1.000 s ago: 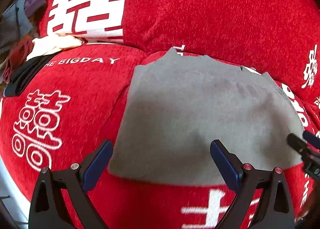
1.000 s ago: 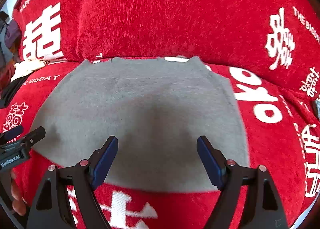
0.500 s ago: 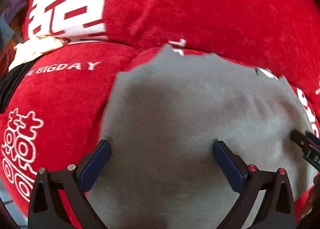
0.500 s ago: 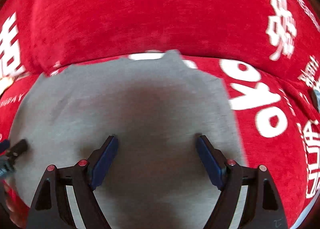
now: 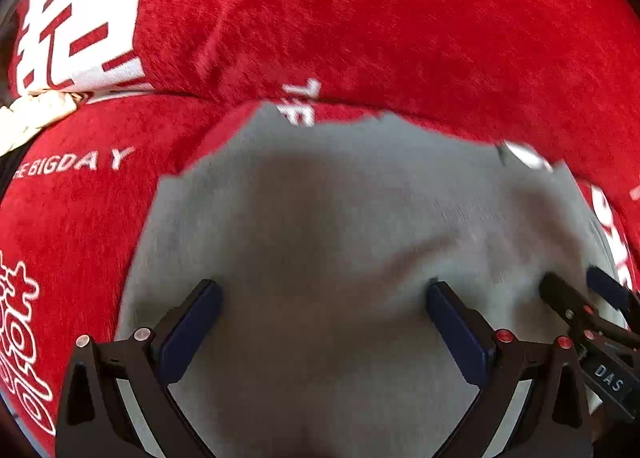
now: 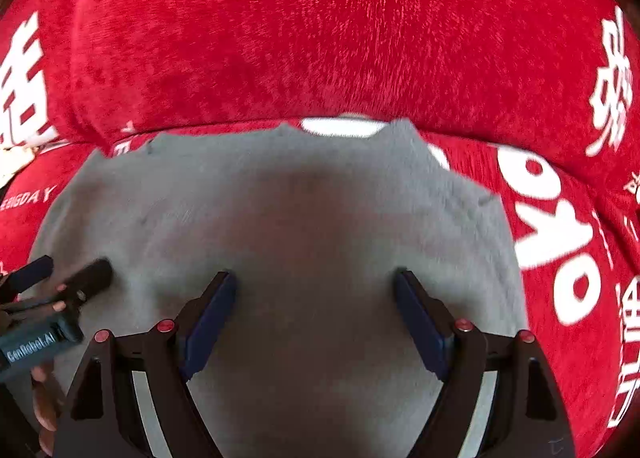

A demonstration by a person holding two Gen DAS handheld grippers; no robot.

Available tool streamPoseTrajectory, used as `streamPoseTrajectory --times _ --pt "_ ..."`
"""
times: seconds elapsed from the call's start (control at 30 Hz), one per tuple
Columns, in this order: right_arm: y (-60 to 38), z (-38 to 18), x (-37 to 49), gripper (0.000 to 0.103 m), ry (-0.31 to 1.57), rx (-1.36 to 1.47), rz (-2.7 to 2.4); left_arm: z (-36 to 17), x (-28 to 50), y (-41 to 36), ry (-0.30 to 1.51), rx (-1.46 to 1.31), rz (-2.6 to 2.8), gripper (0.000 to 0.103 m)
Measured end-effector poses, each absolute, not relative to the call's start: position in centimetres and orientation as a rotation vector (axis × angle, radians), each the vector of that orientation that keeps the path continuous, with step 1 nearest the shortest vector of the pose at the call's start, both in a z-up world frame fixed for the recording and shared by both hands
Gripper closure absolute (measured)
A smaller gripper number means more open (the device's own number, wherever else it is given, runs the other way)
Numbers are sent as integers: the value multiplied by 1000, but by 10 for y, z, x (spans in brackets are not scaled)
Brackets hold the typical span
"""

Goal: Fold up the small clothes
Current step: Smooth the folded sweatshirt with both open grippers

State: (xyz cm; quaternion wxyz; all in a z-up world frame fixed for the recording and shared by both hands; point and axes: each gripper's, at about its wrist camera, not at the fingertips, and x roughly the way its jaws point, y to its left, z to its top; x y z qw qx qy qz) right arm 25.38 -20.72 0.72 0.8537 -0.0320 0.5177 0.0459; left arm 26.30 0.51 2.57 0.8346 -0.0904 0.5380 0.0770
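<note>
A grey garment [image 5: 344, 226] lies flat on the red sofa seat; it also fills the middle of the right wrist view [image 6: 288, 218]. My left gripper [image 5: 320, 310] is open, low over the garment's left part, with fabric between its jaws. My right gripper [image 6: 314, 300] is open, low over the right part. The right gripper shows at the right edge of the left wrist view [image 5: 588, 294], and the left gripper at the left edge of the right wrist view [image 6: 68, 274]. The garment's near edge is hidden under the grippers.
The red sofa back cushion [image 5: 360, 18] with white lettering rises just behind the garment. A cream cloth [image 5: 36, 114] and dark clothes lie at the far left of the seat. Red seat with white print [image 6: 560, 238] lies to the right.
Both grippers have moved forward and down over the grey garment, which now fills more of each view. Both stay open.
</note>
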Motion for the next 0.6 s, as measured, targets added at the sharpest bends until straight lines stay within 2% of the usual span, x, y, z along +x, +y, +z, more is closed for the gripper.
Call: streamPoseTrajectory --times 0.3,0.53,0.6 --pt "-235 -8 309 19 1130 -40 -6 13 304 29 1176 -218 207 0" --pt "-263 0 304 22 1108 70 -41 17 309 44 1194 -232 243 0" --pt "-255 9 292 21 1052 64 -107 34 298 43 1130 -287 263 0"
